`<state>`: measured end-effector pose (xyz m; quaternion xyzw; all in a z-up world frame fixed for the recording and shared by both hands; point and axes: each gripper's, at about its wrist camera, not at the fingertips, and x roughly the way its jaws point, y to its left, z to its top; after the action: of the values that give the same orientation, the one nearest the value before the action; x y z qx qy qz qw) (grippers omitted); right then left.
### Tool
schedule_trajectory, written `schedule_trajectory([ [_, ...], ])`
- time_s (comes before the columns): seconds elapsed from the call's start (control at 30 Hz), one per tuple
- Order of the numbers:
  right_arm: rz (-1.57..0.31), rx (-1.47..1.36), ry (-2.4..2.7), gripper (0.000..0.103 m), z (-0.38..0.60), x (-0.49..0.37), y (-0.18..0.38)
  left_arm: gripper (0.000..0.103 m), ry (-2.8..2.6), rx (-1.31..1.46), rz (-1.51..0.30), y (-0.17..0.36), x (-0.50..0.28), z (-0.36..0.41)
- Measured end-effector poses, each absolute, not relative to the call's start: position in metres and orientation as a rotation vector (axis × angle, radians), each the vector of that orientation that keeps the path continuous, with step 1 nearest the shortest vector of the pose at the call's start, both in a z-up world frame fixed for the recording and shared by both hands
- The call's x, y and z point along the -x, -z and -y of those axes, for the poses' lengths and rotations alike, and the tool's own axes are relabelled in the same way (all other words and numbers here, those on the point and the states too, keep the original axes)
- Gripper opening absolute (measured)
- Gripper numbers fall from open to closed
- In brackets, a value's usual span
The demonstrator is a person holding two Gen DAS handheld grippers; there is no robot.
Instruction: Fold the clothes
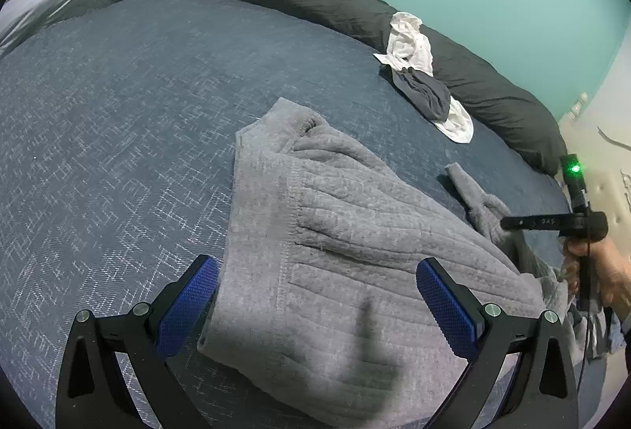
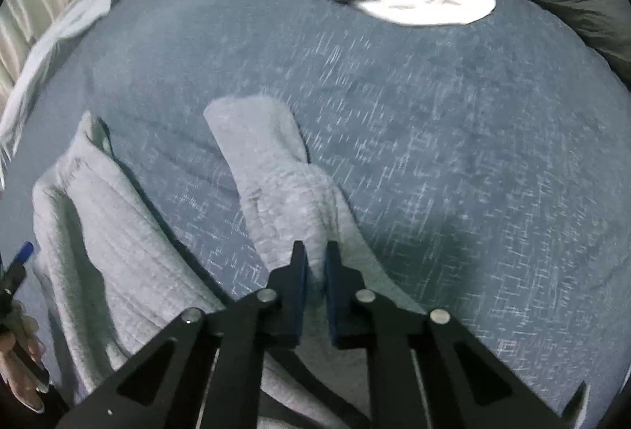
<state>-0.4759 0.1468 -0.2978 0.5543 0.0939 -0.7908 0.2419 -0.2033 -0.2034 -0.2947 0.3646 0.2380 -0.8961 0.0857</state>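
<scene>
Grey ribbed knit sweater lies partly spread on the blue woven bedspread. Left gripper gapes wide over its hem; right gripper pinches the sleeve. Crumpled white and dark garments lie unfolded at 1 o'clock.

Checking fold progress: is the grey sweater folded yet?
Not yet: sweater lies spread, sleeve stretched out, pinched by the right gripper.

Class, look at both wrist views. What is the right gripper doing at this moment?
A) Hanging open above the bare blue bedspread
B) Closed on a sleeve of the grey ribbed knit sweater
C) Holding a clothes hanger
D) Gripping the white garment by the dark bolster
B: in the right wrist view the right gripper has its jaws nearly together with a sleeve of the grey ribbed knit sweater pinched between them.
</scene>
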Motion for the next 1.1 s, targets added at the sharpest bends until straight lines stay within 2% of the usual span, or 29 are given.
schedule_trajectory([
  [0.2, -0.083, -1.373, 2.316, 0.007, -0.199, 0.474, 0.251, 0.103, 2.677, -1.087, -0.701, 0.293, 0.205, 0.2],
  [0.57, 0.236, -1.223, 2.696, 0.006, -0.37, 0.469, 0.166, 0.103, 2.681, -1.092, -0.674, 0.291, 0.211, 0.19],
  [0.87, 0.401, -1.023, 2.952, 0.006, -0.471, 0.456, 0.101, 0.103, 2.684, -1.099, -0.636, 0.292, 0.216, 0.183],
  [0.97, 0.415, -1.073, 2.982, 0.006, -0.491, 0.457, 0.098, 0.103, 2.685, -1.101, -0.626, 0.292, 0.217, 0.181],
  [1.1, 0.426, -1.211, 2.966, 0.006, -0.502, 0.457, 0.132, 0.103, 2.686, -1.104, -0.62, 0.292, 0.217, 0.179],
])
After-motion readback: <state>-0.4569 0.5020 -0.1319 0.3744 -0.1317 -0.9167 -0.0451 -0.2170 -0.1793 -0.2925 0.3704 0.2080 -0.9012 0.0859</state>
